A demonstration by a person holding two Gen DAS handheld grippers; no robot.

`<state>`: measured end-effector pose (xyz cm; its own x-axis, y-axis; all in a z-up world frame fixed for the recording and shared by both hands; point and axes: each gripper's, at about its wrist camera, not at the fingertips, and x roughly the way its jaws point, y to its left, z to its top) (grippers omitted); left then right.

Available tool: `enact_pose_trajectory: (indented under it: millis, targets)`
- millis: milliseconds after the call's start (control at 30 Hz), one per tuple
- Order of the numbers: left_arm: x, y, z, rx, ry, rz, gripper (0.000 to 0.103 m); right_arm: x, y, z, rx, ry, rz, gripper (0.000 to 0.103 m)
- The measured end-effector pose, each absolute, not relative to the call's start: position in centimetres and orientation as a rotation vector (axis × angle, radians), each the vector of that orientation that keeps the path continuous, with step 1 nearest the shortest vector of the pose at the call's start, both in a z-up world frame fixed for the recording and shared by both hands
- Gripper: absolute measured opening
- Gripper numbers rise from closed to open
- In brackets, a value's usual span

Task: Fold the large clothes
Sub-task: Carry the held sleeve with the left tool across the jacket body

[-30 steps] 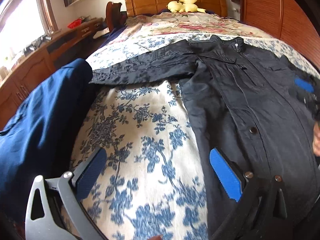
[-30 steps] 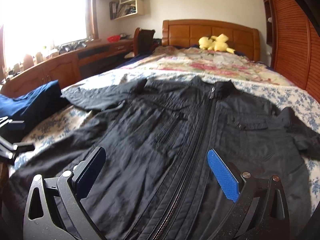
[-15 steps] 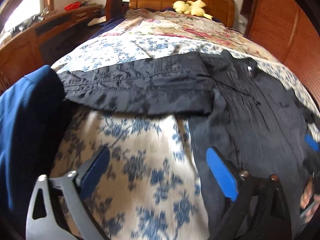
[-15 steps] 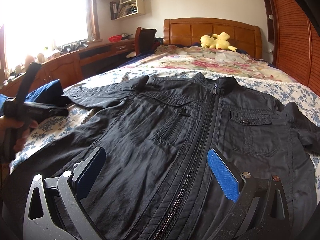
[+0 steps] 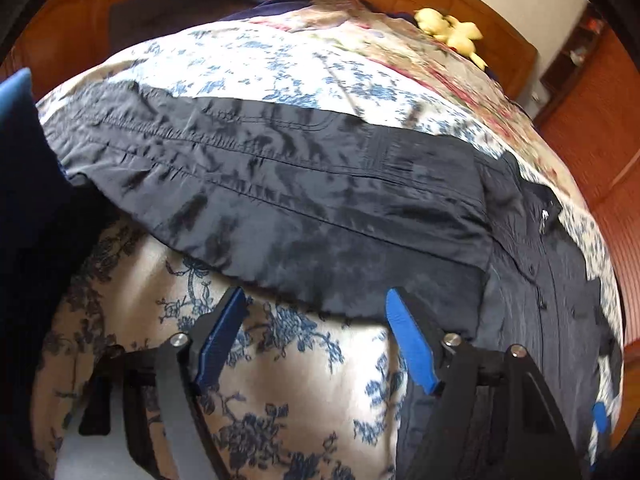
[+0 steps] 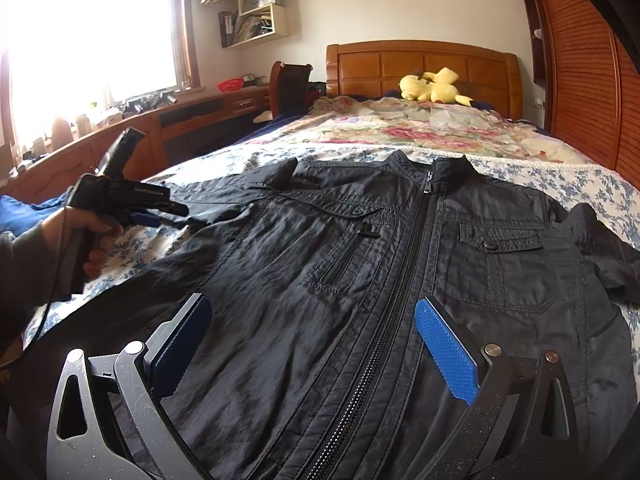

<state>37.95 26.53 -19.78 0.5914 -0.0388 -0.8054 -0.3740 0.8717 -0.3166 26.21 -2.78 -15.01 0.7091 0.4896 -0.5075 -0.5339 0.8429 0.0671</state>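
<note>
Left gripper: lower centre of its frame, tilted down, jaws apart, just been closing, nothing between. Right gripper: lower centre, jaws wide, empty.

Left gripper: black angular frame with silver round-head screws and two long fingers faced with ribbed blue pads. Right gripper: the same build, its scuffed grey-black frame pierced by triangular cut-outs. A grey sleeve covers the person's forearm, with a thin black cable hanging beside it.

Left view close above sleeve; right view low across jacket
</note>
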Motion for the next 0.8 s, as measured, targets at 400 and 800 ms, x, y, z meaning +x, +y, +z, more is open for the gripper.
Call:
enact_pose_trajectory:
  millis: [400,800]
  targets:
    - [40.2,26.5,-19.5,-0.472,0.918,0.231,0.004,26.1,-2.9,-15.0,-0.083,0.537,0.574,0.103]
    - [39.2,17.3,-10.7,-0.196,0.820,0.088,0.000,25.8,-2.8,-14.8,-0.074,0.516,0.579,0.103]
